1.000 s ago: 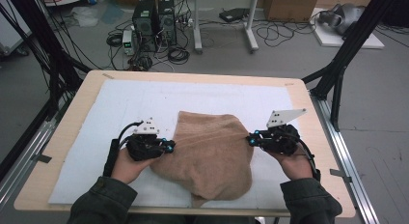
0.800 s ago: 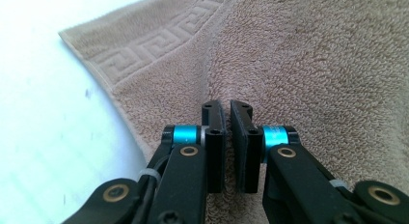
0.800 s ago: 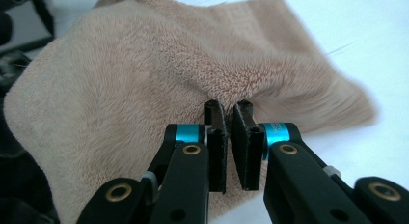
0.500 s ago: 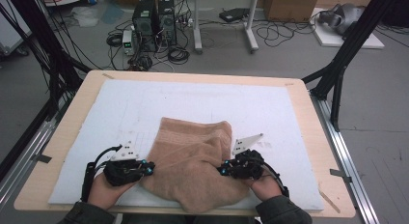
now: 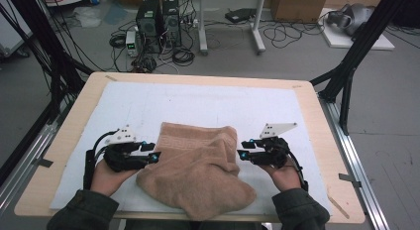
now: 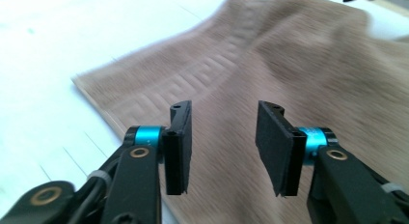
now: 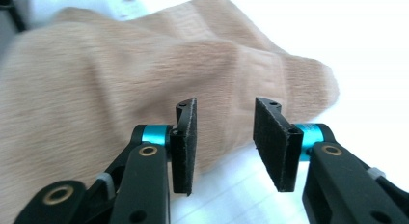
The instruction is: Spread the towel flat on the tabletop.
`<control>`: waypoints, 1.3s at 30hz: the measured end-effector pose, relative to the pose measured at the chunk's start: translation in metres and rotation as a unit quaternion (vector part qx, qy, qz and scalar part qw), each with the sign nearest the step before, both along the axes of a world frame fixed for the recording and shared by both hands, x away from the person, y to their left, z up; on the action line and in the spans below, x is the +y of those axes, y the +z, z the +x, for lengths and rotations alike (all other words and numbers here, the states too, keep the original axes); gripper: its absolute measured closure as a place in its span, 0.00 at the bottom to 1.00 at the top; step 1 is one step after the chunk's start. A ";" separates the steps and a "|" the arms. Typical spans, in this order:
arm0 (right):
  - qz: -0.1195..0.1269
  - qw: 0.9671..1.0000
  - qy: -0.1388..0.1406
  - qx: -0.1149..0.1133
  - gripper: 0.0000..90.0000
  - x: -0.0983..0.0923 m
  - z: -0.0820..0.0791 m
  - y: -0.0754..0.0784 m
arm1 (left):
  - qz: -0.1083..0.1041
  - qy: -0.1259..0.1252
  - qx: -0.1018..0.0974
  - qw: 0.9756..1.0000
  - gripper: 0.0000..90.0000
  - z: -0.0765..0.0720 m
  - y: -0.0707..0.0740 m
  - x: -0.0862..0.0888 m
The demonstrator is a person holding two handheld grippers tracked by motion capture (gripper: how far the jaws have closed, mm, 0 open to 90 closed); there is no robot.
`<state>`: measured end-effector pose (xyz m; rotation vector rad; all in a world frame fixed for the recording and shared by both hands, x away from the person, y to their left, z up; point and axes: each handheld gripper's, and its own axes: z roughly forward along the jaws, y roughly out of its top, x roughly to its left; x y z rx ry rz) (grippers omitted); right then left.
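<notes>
A tan towel (image 5: 198,165) lies rumpled and folded over on the white mat (image 5: 208,103), its near bulge close to the table's front edge. My left gripper (image 5: 154,153) sits at the towel's left edge, pointing right. In the left gripper view that gripper (image 6: 222,147) is open over the towel (image 6: 289,64), pads bare. My right gripper (image 5: 242,151) sits at the towel's right edge, pointing left. In the right gripper view it (image 7: 224,142) is open, with the towel (image 7: 96,89) just beyond the tips. Both pairs of jaws have just been opening, with nothing between them.
The mat covers a wooden table (image 5: 317,116). Black frame poles (image 5: 356,56) stand at the back corners. Computer towers (image 5: 158,17) and cables lie on the floor beyond the far edge. Bare mat stretches behind the towel and to both sides.
Both grippers pulled the towel's edges toward the near side, then let go and drew slightly back. The towel now lies slack, folded over itself.
</notes>
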<state>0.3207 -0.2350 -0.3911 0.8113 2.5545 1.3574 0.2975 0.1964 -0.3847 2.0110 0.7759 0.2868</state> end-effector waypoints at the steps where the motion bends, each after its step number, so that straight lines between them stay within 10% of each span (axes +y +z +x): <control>1: -0.002 1.000 -0.003 0.006 0.63 0.003 0.003 -0.004 | 0.012 0.002 -0.002 1.000 0.62 0.005 -0.002 -0.003; 7: -0.041 0.998 0.004 0.039 0.61 0.032 0.019 -0.033 | 0.072 0.007 0.031 0.997 0.57 0.029 -0.026 -0.018; 10: -0.044 0.998 0.008 0.050 0.76 0.040 0.022 -0.046 | 0.112 0.013 0.068 0.991 0.60 0.041 -0.043 -0.023; 13: -0.034 0.999 0.013 0.040 0.94 0.039 0.022 -0.052 | 0.129 0.017 0.057 0.990 0.75 0.040 -0.048 -0.027; 21: -0.039 0.999 0.014 0.023 0.97 0.023 0.016 -0.036 | 0.131 0.008 0.048 0.990 0.95 0.037 -0.045 -0.029; 29: -0.050 0.998 -0.014 -0.026 0.97 -0.020 0.003 0.025 | 0.056 0.013 0.020 0.998 0.96 0.031 -0.020 -0.036; 33: -0.075 0.996 -0.025 -0.049 0.97 -0.020 0.002 0.045 | 0.061 0.018 0.002 0.998 0.96 0.028 -0.017 -0.042; 39: -0.079 0.997 -0.008 -0.005 0.95 0.001 0.016 0.009 | 0.097 0.032 0.030 0.994 0.96 0.026 -0.030 -0.023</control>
